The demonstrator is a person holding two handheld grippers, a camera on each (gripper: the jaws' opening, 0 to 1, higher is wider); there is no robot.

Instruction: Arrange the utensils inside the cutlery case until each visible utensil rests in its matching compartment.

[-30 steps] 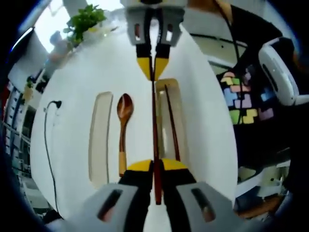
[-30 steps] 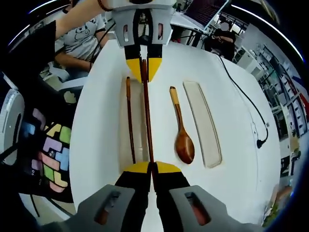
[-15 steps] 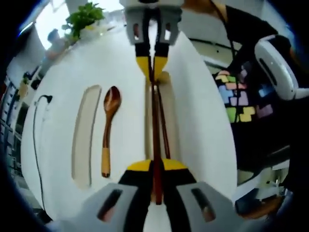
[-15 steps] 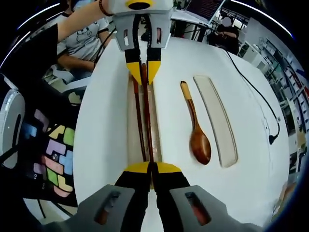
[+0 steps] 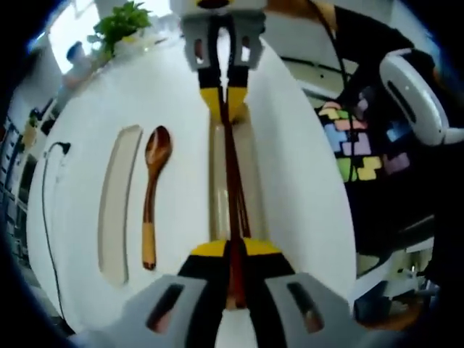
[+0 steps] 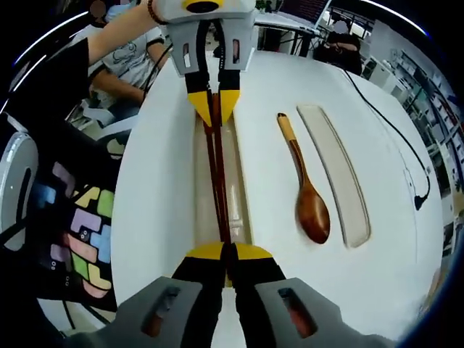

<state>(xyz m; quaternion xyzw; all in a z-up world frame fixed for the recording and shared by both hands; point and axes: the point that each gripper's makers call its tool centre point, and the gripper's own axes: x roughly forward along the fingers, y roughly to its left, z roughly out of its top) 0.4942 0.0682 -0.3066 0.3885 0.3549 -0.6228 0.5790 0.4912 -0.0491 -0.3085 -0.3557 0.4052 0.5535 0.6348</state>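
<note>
A dark red chopstick [image 5: 230, 167] [image 6: 218, 192] hangs lengthwise over the long beige case compartment [image 5: 217, 188] [image 6: 238, 181]. My left gripper [image 5: 233, 246] [image 6: 212, 105] is shut on one end and my right gripper [image 6: 226, 250] [image 5: 226, 101] is shut on the other. A second chopstick [image 5: 244, 210] [image 6: 209, 156] lies in that compartment just beside the held one. A wooden spoon [image 5: 148, 196] [image 6: 308, 199] rests on the white table [image 5: 174, 109] between this compartment and a second, empty beige compartment [image 5: 116, 203] [image 6: 337, 174].
A black cable [image 5: 45, 167] [image 6: 417, 199] trails over the table beyond the empty compartment. A potted plant [image 5: 119, 25] stands at the far edge. A person in a shirt with coloured blocks [image 5: 355, 152] is close to the table's edge, and another person [image 6: 123, 58] sits behind.
Both grippers have carried the chopstick sideways, from over the table beside the compartment's inner edge to above its middle, close alongside the chopstick lying in it. The spoon has not moved.
</note>
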